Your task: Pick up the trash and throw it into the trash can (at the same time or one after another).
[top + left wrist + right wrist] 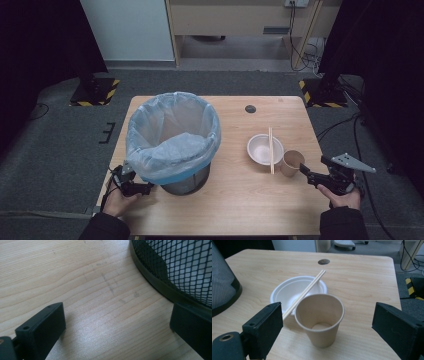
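A black mesh waste bin (186, 181) lined with a pale blue bag (172, 135) stands on the left half of the wooden table (235, 200). My left gripper (145, 189) rests open at the bin's base (160, 287), one jaw against its rim. A white bowl (262, 149) with a pair of chopsticks (271, 150) laid across it sits to the right. Beside it stands an empty brown paper cup (292, 163). My right gripper (306, 174) is open just right of the cup (320, 320), its jaws on either side and apart from it.
A dark round grommet (250, 109) sits in the table near the far edge. Black stands with yellow-striped bases (95, 91) flank the table on the grey floor. Cables (305, 50) trail at the back right.
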`<action>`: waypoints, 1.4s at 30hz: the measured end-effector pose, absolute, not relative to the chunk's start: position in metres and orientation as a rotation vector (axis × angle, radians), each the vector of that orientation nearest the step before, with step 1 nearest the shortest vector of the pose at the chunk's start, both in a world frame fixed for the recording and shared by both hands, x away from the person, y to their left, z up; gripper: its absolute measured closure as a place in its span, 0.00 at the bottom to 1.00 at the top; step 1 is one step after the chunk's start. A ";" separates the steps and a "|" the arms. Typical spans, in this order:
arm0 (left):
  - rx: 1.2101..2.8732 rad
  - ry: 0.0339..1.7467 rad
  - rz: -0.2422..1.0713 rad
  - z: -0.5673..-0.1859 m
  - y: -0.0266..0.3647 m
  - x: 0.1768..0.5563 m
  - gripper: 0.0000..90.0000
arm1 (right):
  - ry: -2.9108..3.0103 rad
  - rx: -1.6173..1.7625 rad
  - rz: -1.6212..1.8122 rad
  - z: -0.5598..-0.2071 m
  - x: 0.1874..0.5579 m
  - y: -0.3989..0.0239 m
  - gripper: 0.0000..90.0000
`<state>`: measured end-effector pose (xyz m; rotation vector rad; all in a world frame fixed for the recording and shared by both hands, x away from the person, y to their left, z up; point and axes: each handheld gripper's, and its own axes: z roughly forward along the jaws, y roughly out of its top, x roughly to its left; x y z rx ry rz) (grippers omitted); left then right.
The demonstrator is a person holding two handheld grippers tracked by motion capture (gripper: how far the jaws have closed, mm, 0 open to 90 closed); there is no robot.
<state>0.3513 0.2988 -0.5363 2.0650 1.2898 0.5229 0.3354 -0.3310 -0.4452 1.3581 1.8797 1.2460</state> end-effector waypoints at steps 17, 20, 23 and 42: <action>2.065 1.290 0.523 -0.536 0.299 0.351 0.00 | 1.940 1.344 1.184 -0.461 0.365 -0.304 0.05; 2.064 1.291 0.523 -0.536 0.299 0.351 0.00 | 1.944 1.364 1.181 -0.468 0.366 -0.304 0.05; 2.065 1.291 0.523 -0.536 0.299 0.351 0.00 | 1.971 1.377 1.157 -0.476 0.367 -0.303 0.05; 2.065 1.291 0.522 -0.536 0.299 0.351 0.00 | 2.044 1.395 1.072 -0.495 0.374 -0.299 0.06</action>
